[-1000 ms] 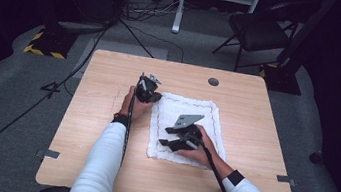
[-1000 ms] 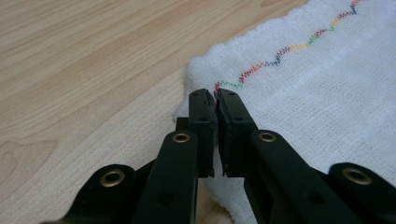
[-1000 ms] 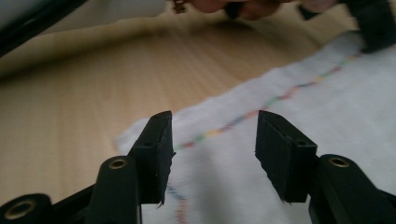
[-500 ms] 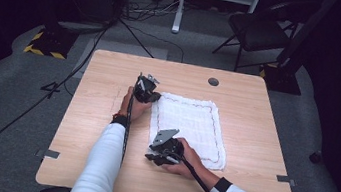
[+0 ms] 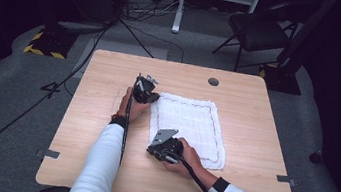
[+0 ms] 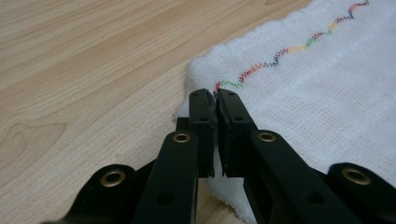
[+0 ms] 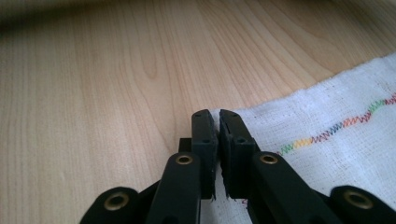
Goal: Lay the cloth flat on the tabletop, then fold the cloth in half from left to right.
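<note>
A white cloth (image 5: pixel 190 124) with a coloured zigzag seam lies flat on the wooden table (image 5: pixel 99 121). My left gripper (image 5: pixel 152 98) is at the cloth's far left corner. In the left gripper view the cloth (image 6: pixel 327 74) is pinched at its edge in my left gripper (image 6: pixel 215 95), which is shut on it. My right gripper (image 5: pixel 152 149) is at the near left corner. Its jaws have just been closing. In the right gripper view the corner of the cloth (image 7: pixel 336 149) sits between the pads of my right gripper (image 7: pixel 214 114), which is shut on it.
A round hole (image 5: pixel 213 81) is set in the table near its far edge. Grey tape tabs (image 5: pixel 49 153) mark the near corners. On the floor beyond stand a chair (image 5: pixel 258 32) and a white frame, with cables (image 5: pixel 77 62) trailing at the left.
My right gripper has slid off the middle of the cloth, left and toward the person, to the near left corner, and its jaws have closed there. The left gripper has stayed put.
</note>
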A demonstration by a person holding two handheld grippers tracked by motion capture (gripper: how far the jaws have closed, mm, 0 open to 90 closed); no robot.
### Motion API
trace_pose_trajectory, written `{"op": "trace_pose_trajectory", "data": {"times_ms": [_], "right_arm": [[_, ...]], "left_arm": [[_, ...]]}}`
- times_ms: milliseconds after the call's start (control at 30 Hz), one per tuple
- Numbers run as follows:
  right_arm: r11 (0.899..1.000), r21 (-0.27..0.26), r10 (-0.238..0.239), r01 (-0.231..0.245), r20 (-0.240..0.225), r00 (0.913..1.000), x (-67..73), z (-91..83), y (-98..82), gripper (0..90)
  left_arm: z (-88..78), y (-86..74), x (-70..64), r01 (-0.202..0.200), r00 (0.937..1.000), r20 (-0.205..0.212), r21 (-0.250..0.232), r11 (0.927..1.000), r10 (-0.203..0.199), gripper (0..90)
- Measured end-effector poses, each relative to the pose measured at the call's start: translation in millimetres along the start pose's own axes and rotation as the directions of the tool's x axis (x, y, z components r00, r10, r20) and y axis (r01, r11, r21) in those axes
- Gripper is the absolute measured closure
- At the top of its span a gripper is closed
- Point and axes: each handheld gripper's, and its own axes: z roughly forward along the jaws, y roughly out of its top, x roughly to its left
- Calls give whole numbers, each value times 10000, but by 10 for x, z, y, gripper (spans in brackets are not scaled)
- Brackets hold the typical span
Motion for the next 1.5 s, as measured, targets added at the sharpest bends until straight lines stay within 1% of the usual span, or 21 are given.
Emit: {"op": "trace_pose_trajectory", "data": {"times_ms": [133, 200, 267, 300, 367, 467, 533, 667, 700, 733, 767, 867, 900, 933, 1033, 1100, 1133, 1233, 1267, 1300, 1500], "right_arm": [[9996, -104, -259, 260, 13, 9997, 70, 3, 53, 857], [9992, -176, -348, 349, 22, 9994, 79, 3, 90, 857], [9989, -266, -393, 393, 14, 9992, 92, -3, 137, 858], [9987, -334, -390, 391, 43, 9992, 101, -12, 163, 857], [9982, -375, -457, 457, 24, 9990, 103, -21, 188, 858], [9986, -435, -303, 297, -132, 9995, 90, -48, 246, 858], [9981, -553, -289, 282, -115, 9995, 80, -80, 275, 858], [9966, -807, -143, 146, 46, 9999, 66, -189, 284, 858], [9960, -890, -64, 81, 188, 9998, 57, -257, 262, 859], [9960, -890, -64, 81, 188, 9998, 57, -257, 262, 859], [9949, -1005, 87, -59, 271, 9996, 35, -333, 231, 859], [9933, -1135, 250, -203, 402, 9989, 9, -419, 189, 859], [9921, -1215, 375, -313, 489, 9981, -16, -508, 143, 859], [9921, -1215, 375, -313, 489, 9981, -16, -508, 143, 859], [9885, -1425, 614, -505, 730, 9954, -61, -678, 46, 859], [9871, -1507, 681, -544, 872, 9939, -86, -762, -12, 859], [9871, -1507, 681, -544, 872, 9939, -86, -762, -12, 859], [9808, -1731, 1099, -898, 1099, 9879, -137, -929, -163, 859], [9793, -1777, 1184, -967, 1162, 9861, -152, -970, -206, 859], [9793, -1777, 1184, -967, 1162, 9861, -152, -970, -206, 859], [9727, -1918, 1608, -1309, 1494, 9756, -227, -1181, -431, 859]], "left_arm": [[-88, 20, 30, -85, 9999, -121, 23, 10000, 85, 853], [-162, 16, 55, -258, 9993, -271, 83, 9996, 260, 852], [-193, 11, 67, -230, 9992, -328, 55, 9997, 232, 853], [-252, -5, 110, -112, 9993, -366, -53, 9999, 110, 853], [-286, -16, 133, -40, 9993, -377, 3, 10000, 40, 853], [-346, -21, 140, -178, 9985, -525, 96, 9998, 183, 853], [-394, -9, 142, -283, 9980, -564, -13, 9996, 282, 852], [-433, 21, 116, -246, 9981, -567, -233, 9994, 232, 853], [-433, 47, 88, -282, 9981, -554, -295, 9992, 265, 853], [-433, 47, 88, -282, 9981, -554, -295, 9992, 265, 853], [-418, 89, 51, -373, 9976, -588, -299, 9989, 355, 853], [-400, 145, 7, -443, 9975, -573, -420, 9981, 418, 853], [-386, 211, -51, -488, 9975, -530, -533, 9974, 460, 853], [-386, 211, -51, -488, 9975, -530, -533, 9974, 460, 853], [-351, 314, -155, -704, 9965, -502, -608, 9957, 674, 854], [-316, 417, -247, -858, 9953, -506, -677, 9940, 825, 854], [-316, 417, -247, -858, 9953, -506, -677, 9940, 825, 854], [-266, 509, -344, -1040, 9936, -519, -778, 9915, 1001, 855], [-220, 559, -412, -1072, 9936, -466, -901, 9901, 1034, 855], [-220, 559, -412, -1072, 9936, -466, -901, 9901, 1034, 855], [-59, 698, -624, -1377, 9904, -219, -794, 9873, 1364, 855]]}}
